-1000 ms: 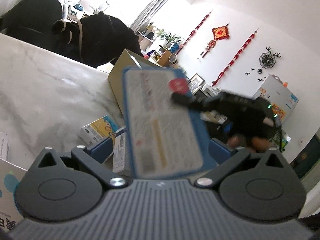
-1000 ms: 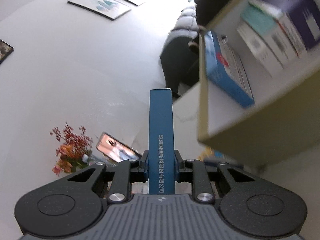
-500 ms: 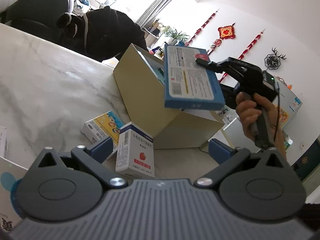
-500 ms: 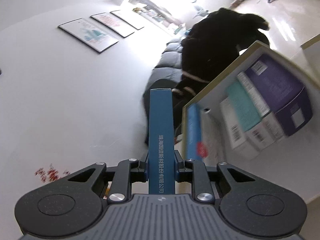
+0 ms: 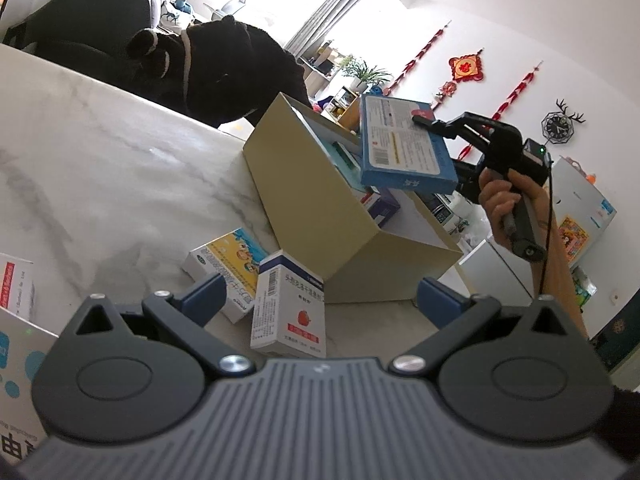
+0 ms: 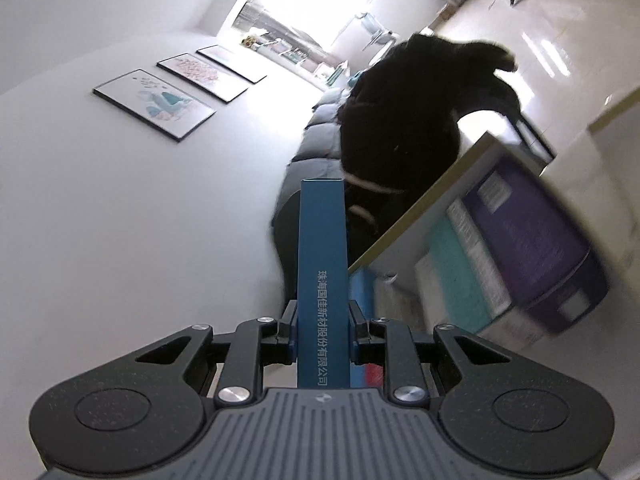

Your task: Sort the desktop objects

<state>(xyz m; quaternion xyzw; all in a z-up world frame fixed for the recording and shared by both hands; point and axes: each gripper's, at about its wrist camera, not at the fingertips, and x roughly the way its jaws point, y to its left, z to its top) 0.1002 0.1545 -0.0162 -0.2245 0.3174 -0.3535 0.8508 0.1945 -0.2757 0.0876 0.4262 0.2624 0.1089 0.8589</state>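
The right gripper (image 5: 420,120) is clamped on a flat blue box (image 5: 404,146), held in the air just above the open carton (image 5: 320,216). From that gripper the carton's opening lies toward 7 o'clock in the left wrist view; in its own view, toward 3 o'clock. The blue box's long axis runs out along the fingers, so it likely has to go in edge first. The right hand (image 5: 500,200) is plainly the nearer. The left gripper (image 5: 320,300) stands wide and empty, with two small boxes (image 5: 288,304) at 12 o'clock on the table (image 5: 100,168). At least three packs are already in the carton.
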